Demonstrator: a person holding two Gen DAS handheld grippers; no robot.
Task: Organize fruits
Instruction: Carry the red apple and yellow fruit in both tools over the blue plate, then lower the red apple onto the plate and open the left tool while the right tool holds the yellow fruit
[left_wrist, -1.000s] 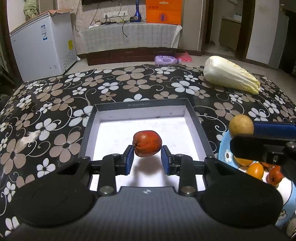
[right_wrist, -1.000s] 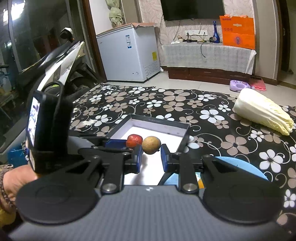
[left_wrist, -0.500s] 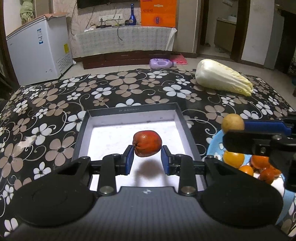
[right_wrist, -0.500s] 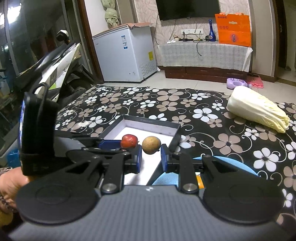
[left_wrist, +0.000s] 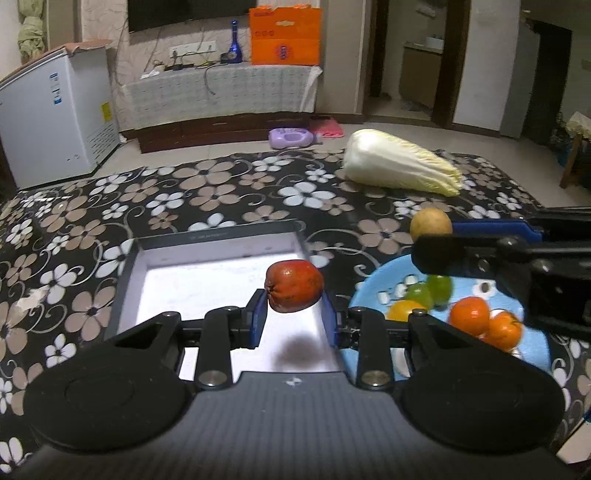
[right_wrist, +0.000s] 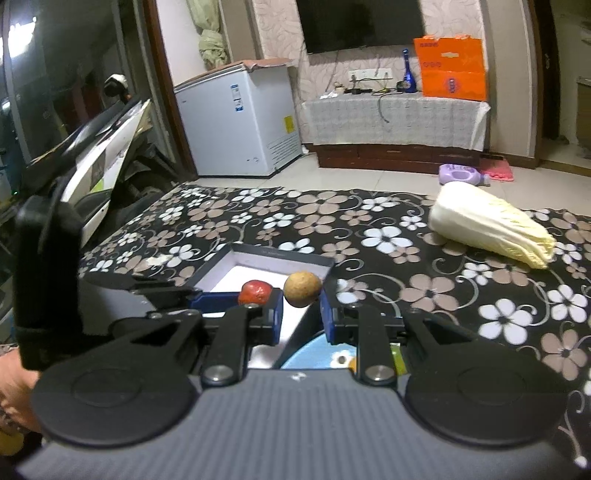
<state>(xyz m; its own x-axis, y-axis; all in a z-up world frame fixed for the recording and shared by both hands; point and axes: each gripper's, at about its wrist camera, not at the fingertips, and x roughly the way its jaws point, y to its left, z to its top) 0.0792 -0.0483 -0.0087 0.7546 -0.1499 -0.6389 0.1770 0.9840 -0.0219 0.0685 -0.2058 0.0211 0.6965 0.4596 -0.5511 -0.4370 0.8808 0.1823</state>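
My left gripper is shut on a red fruit and holds it above the near right part of a white-floored box. My right gripper is shut on a tan round fruit above the gap between the box and a blue plate. The plate holds orange fruits, a yellow one and green ones. In the left wrist view the tan fruit shows at the right. In the right wrist view the red fruit shows at the left.
A napa cabbage lies at the far right of the flowered tablecloth. A white freezer and a covered sideboard stand beyond the table. A scooter stands left of it.
My left gripper has moved right and back with the red fruit, toward the box's right edge. More of the blue plate shows. My right gripper still holds the tan fruit.
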